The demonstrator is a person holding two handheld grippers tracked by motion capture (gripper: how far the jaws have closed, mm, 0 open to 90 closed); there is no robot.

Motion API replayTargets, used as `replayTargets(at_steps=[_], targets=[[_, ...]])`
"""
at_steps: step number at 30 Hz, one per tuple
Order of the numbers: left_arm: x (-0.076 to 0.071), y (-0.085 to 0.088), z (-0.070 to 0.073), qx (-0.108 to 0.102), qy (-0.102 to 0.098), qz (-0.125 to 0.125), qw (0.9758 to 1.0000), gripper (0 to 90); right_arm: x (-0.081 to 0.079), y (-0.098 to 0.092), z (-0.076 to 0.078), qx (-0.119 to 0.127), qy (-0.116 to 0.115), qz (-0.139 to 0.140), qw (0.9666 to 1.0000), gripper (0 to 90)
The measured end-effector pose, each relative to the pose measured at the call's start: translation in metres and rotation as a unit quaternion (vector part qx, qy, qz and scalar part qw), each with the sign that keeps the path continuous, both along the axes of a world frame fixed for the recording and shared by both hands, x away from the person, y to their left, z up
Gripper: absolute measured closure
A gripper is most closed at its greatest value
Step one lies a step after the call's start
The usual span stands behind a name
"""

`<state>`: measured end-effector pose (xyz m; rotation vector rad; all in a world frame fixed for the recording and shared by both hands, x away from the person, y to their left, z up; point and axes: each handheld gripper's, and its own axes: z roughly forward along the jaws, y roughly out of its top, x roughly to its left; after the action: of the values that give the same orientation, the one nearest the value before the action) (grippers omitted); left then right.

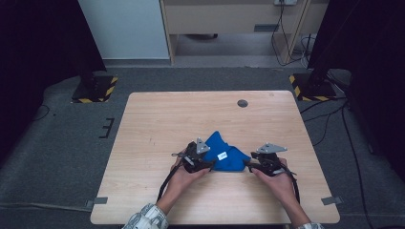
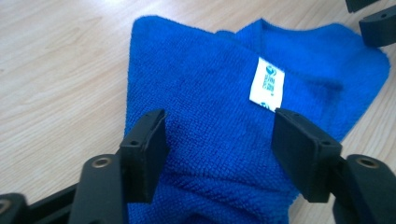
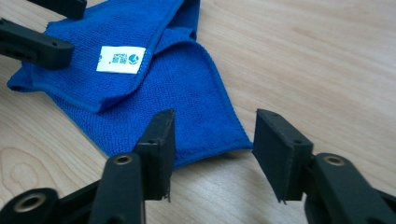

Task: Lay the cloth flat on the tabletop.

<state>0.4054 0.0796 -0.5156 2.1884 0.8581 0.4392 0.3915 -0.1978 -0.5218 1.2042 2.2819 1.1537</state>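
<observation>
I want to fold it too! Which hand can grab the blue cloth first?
Probably the left gripper: the blue cloth already lies between its open jaws. The right gripper only frames a corner.

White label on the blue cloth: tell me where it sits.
In the high view, the white label lies on top of the blue cloth, between the left tool and right tool.

Worktop (image 1: 157, 119) lay bare all round the blue cloth (image 1: 224, 155): open wood to the far edge, left side and right side, with a small dark grommet (image 1: 242, 103) set flush near the far edge. The cloth was the sole thing lying in the way, low and crumpled. Left gripper (image 1: 209, 164) and right gripper (image 1: 248, 165) crowded its near corners, leaving little room between them.
</observation>
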Motion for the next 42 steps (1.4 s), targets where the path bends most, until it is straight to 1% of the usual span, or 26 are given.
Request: replayTargets(at_steps=[1,3,5,7,8,10,12,14,15,16,18,20,21,23,24,25,26,28,30,32,34,36,38,42], targets=[[0.000,-0.001,-0.002,0.002,0.002,-0.001,1.0000,38.3,0.001,0.001,-0.001,0.001,0.006,0.000,1.0000,46.8],[0.001,-0.002,-0.005,0.008,0.003,-0.004,1.0000,41.6,0.002,0.003,-0.005,-0.008,0.013,0.000,0.9999,46.1],[0.001,-0.002,-0.005,0.007,0.001,-0.004,1.0000,47.1,0.002,0.006,-0.007,-0.012,0.019,0.001,0.9997,46.5],[0.001,-0.001,-0.004,0.005,-0.001,-0.006,1.0000,53.2,0.003,0.008,-0.009,-0.021,0.022,0.004,0.9995,48.6],[0.001,-0.001,-0.004,0.003,0.000,-0.006,1.0000,57.4,0.002,0.009,-0.010,-0.030,0.020,0.006,0.9993,51.1],[0.000,-0.001,-0.003,-0.001,-0.002,-0.007,1.0000,63.0,0.001,0.009,-0.010,-0.035,0.017,0.007,0.9992,56.5],[0.000,0.000,0.000,-0.004,-0.007,-0.009,0.9999,69.3,0.001,0.008,-0.009,-0.037,0.016,0.010,0.9991,66.0],[-0.001,0.001,0.003,-0.016,-0.008,-0.004,0.9998,73.2,0.000,0.007,-0.009,-0.037,0.017,0.019,0.9990,75.6],[-0.002,0.002,0.005,-0.019,-0.012,-0.002,0.9998,74.3,0.000,0.007,-0.009,-0.039,0.017,0.020,0.9989,77.7],[-0.002,0.002,0.006,-0.022,-0.014,-0.001,0.9997,74.9,0.000,0.008,-0.009,-0.038,0.016,0.022,0.9989,81.2],[-0.002,0.005,0.011,-0.036,-0.018,0.006,0.9992,75.6,-0.001,0.009,-0.009,-0.040,0.013,0.029,0.9987,86.2],[-0.002,0.010,0.016,-0.048,-0.028,0.016,0.9983,77.3,-0.002,0.011,-0.009,-0.047,0.009,0.034,0.9983,88.3],[-0.002,0.012,0.018,-0.052,-0.030,0.019,0.9980,77.4,-0.002,0.011,-0.009,-0.052,0.006,0.038,0.9979,88.6],[-0.001,0.018,0.021,-0.057,-0.036,0.028,0.9973,78.1,-0.002,0.011,-0.009,-0.054,0.005,0.037,0.9979,88.8],[0.000,0.022,0.022,-0.058,-0.036,0.034,0.9971,78.7,-0.002,0.011,-0.008,-0.055,0.006,0.037,0.9978,88.8],[0.003,0.028,0.021,-0.058,-0.032,0.042,0.9969,80.0,-0.002,0.010,-0.008,-0.058,0.007,0.037,0.9976,88.8],[0.003,0.028,0.021,-0.058,-0.032,0.042,0.9969,80.1,-0.002,0.010,-0.008,-0.058,0.007,0.037,0.9976,88.8],[0.006,0.034,0.020,-0.060,-0.024,0.051,0.9966,79.7,-0.002,0.007,-0.007,-0.058,0.010,0.034,0.9977,88.8],[0.008,0.035,0.018,-0.057,-0.022,0.054,0.9967,78.9,-0.002,0.004,-0.006,-0.055,0.010,0.033,0.9979,88.9],[0.009,0.035,0.015,-0.051,-0.019,0.054,0.9971,77.3,-0.002,0.003,-0.003,-0.057,0.007,0.030,0.9979,89.0],[0.011,0.035,0.012,-0.051,-0.013,0.057,0.9970,76.1,-0.001,0.001,-0.002,-0.060,0.008,0.030,0.9977,89.0],[0.011,0.035,0.011,-0.049,-0.013,0.057,0.9971,76.1,0.000,-0.001,-0.002,-0.065,0.006,0.030,0.9974,89.1],[0.011,0.036,0.012,-0.053,-0.012,0.056,0.9969,77.1,0.000,-0.003,-0.002,-0.066,0.007,0.027,0.9975,89.1],[0.010,0.038,0.015,-0.057,-0.020,0.064,0.9961,79.9,0.001,-0.009,0.000,-0.071,0.004,0.019,0.9973,89.2]])
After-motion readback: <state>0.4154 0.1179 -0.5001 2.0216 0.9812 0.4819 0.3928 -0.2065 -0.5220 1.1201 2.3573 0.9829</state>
